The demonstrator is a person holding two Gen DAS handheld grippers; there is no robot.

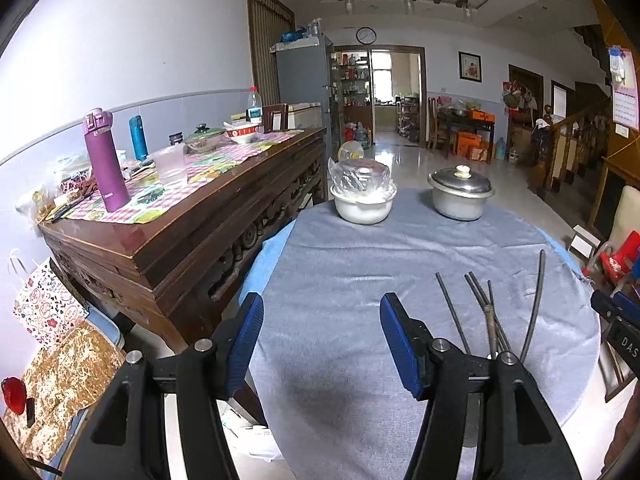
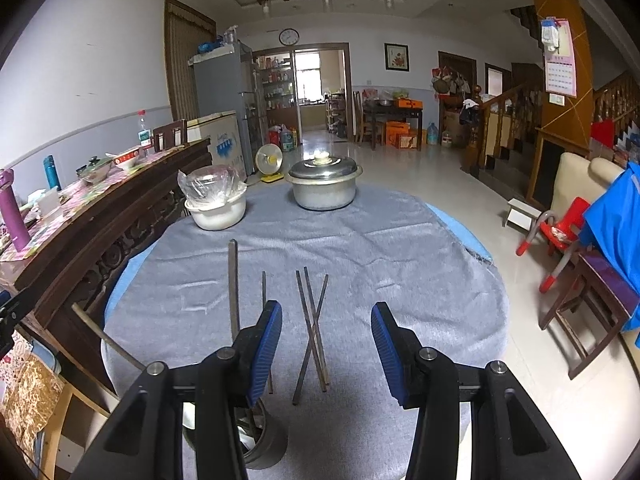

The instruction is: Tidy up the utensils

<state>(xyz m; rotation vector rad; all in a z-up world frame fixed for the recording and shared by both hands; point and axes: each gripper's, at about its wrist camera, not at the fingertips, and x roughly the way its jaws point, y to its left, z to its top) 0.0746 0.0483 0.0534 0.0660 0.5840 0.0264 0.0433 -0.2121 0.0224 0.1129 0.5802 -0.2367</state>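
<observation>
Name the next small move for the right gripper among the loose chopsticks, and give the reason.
Probably lower the right gripper onto the three crossed dark chopsticks lying on the grey cloth and close on them. Its jaws are open and empty, and that bundle lies straight between them. The round metal holder sits just below, near the table's front edge, a likely place to put them.

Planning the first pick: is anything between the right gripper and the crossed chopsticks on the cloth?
Nothing visible. The right gripper is open, and the crossed chopsticks lie bare on the grey cloth between its fingers. The pot stands far behind.
</observation>
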